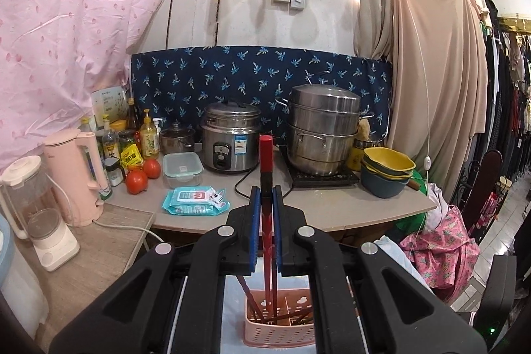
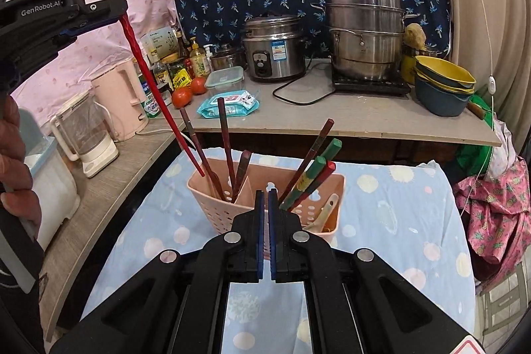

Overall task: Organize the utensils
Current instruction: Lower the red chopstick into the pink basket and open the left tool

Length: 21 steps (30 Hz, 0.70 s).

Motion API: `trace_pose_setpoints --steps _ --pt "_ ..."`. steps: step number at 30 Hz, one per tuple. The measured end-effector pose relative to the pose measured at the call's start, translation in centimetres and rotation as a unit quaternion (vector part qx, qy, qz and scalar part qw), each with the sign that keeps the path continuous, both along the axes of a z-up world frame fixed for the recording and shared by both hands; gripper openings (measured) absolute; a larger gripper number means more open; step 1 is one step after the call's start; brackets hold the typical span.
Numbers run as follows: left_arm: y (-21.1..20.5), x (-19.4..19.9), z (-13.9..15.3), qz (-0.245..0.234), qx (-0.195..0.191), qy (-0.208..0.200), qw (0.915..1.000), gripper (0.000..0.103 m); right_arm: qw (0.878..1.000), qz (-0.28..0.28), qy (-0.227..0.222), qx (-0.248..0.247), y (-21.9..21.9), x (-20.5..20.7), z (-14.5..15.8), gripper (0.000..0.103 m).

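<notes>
Our left gripper (image 1: 266, 198) clamps a red chopstick (image 2: 152, 82) over the pink basket's (image 2: 205, 198) left compartment; our right gripper (image 2: 265, 198) hangs closed, holding nothing.

Your left gripper (image 2: 114, 5) hangs above the pink basket (image 2: 212, 204), and the red chopstick (image 2: 156, 88) it clamps slants down to the left compartment's rim. That compartment is already crowded by three dark chopsticks (image 2: 225, 135), leaning apart. The right compartment bristles with green and red sticks (image 2: 315, 175) fanning rightward (a pale spoon (image 2: 327, 211) lies low beside them). Your right gripper (image 2: 265, 198), jaws nearly together, sits just before the basket's near wall. Bare tablecloth (image 2: 398, 221) lies to the right.
</notes>
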State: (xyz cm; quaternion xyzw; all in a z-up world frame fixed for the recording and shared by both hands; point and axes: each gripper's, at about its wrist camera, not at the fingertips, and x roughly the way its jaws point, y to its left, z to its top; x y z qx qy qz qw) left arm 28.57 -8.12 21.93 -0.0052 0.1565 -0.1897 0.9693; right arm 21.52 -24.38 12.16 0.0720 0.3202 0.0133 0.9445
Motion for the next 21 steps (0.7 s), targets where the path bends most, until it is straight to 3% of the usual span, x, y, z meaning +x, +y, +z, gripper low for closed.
trace_pose_setpoints --steps 12,14,16,19,21 --pt "-1.3 2.6 -5.3 -0.004 0.019 0.061 0.9980 0.007 1.000 -0.002 0.013 -0.006 0.1 2.5 -1.1 0.003" --pt "-1.1 2.4 -6.4 0.006 0.020 0.071 0.9972 0.014 1.000 -0.002 0.017 -0.008 0.2 2.7 -1.3 0.005" --pt "-0.7 1.9 -7.5 0.016 0.022 0.081 0.9963 0.042 1.000 -0.004 0.020 -0.008 0.3 2.8 -1.5 0.014" --pt "-0.1 1.0 -8.8 0.028 0.018 0.095 0.9949 0.049 1.000 -0.007 0.014 -0.005 0.3 2.3 -1.4 0.033" --pt "0.1 0.7 -9.6 0.032 0.019 0.110 0.9933 0.049 1.000 -0.009 0.010 -0.005 0.4 1.9 -1.3 0.036"
